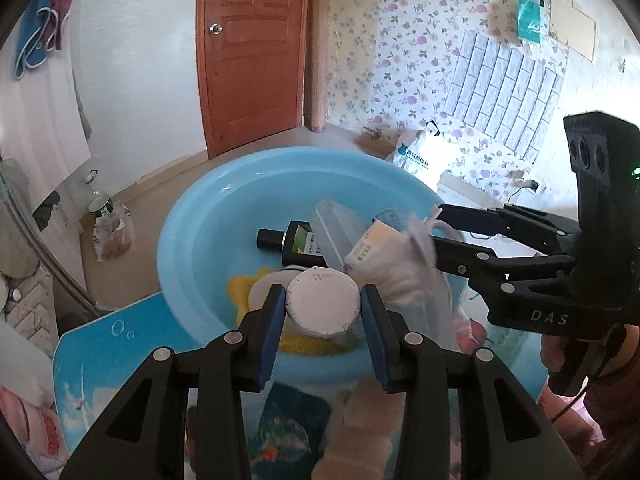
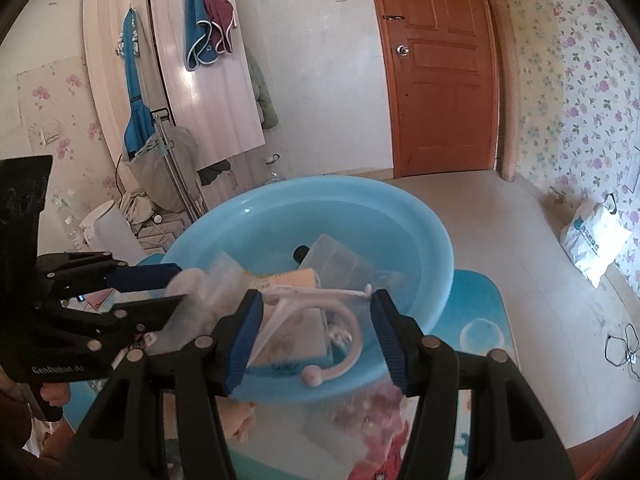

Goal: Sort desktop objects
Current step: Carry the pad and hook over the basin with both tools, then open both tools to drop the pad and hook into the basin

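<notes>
Floral-papered room, blue-matted surface (image 1: 100, 360). Carrying toward blue basin (image 1: 192, 216) just ahead: left hand-held gripper (image 1: 323, 308) pinching white-capped jar (image 1: 322, 304), right hand-held gripper (image 2: 318, 332) clamping bagged white hook (image 2: 320, 308). Seemingly hovering for dropping among items sorted there.

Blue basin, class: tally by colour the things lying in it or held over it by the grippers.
White: 3, the round lid in the left gripper, the plastic hook in the right gripper, a small carton.
Black: 1, a bottle.
Clear: 1, a box.
Yellow: 1, a sponge.
Total: 6, in or over the blue basin.
</notes>
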Motion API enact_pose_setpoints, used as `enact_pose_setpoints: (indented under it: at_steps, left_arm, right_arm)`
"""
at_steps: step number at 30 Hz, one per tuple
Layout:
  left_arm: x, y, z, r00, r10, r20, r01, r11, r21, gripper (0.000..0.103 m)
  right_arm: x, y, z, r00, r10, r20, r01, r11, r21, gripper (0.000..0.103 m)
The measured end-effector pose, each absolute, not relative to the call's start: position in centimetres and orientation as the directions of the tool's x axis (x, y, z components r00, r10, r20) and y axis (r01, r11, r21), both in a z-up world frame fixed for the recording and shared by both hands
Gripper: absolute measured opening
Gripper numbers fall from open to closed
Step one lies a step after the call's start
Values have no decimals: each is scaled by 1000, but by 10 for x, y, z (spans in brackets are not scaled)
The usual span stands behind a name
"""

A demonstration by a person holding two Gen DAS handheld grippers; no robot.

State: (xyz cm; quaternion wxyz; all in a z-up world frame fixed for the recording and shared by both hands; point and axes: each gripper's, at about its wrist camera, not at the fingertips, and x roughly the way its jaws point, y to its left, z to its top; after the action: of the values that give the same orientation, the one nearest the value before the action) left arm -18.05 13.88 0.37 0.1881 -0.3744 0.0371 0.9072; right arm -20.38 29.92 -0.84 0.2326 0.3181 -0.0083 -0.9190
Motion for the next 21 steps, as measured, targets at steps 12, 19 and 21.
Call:
enact_pose_setpoints:
  at_steps: [12,19,21]
  left_arm:
    - [-200,129,6,-686,238,-688,-326,-945,-1,64]
    - [-187,116,7,-693,232,-683,-292,-956,-28,72]
    - [-182,112,8,-694,232,-681,-286,-958,-35,72]
  right_arm:
    - [-257,288,-19,-695,-377,-613,390,-913,119,54]
    - [-253,296,-14,-708,-340,-619,339,-932,124,60]
    - [-247,300,-9,-724,-325,-609,324,-939,117,66]
